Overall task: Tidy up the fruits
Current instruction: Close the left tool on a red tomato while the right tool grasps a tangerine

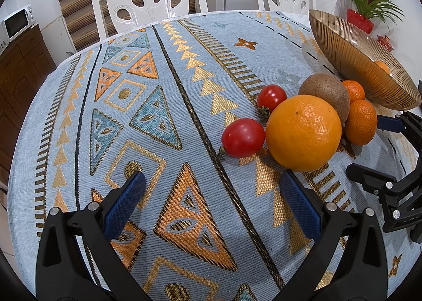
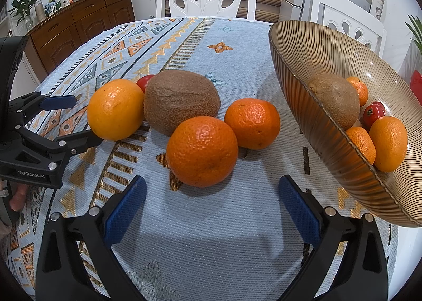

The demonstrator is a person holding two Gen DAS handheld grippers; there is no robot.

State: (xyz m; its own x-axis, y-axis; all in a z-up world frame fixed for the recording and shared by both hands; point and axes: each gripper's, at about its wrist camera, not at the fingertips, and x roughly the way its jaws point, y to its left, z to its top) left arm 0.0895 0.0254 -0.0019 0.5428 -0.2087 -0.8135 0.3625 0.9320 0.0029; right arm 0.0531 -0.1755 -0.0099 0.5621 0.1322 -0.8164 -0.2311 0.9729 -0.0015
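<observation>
**Loose fruit beside a bowl on the patterned table**

We see a table covered by a pale blue woven cloth (image 1: 168, 121) with orange, gold and teal triangles. Toward its right edge we find a cluster lying on the cloth: a large yellow-orange orange (image 1: 303, 133), a fuzzy brown kiwi (image 2: 182, 101) touching it, two smaller deep-orange mandarins (image 2: 202, 151) (image 2: 252, 123) and two glossy red cherry tomatoes (image 1: 243, 137) (image 1: 271, 97). Nearer the right edge stands a ribbed amber glass bowl (image 2: 311, 68). The left half of the cloth carries only its pattern.

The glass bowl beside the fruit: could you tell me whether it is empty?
Not empty: the glass bowl already holds a kiwi, a tomato and several oranges.
</observation>
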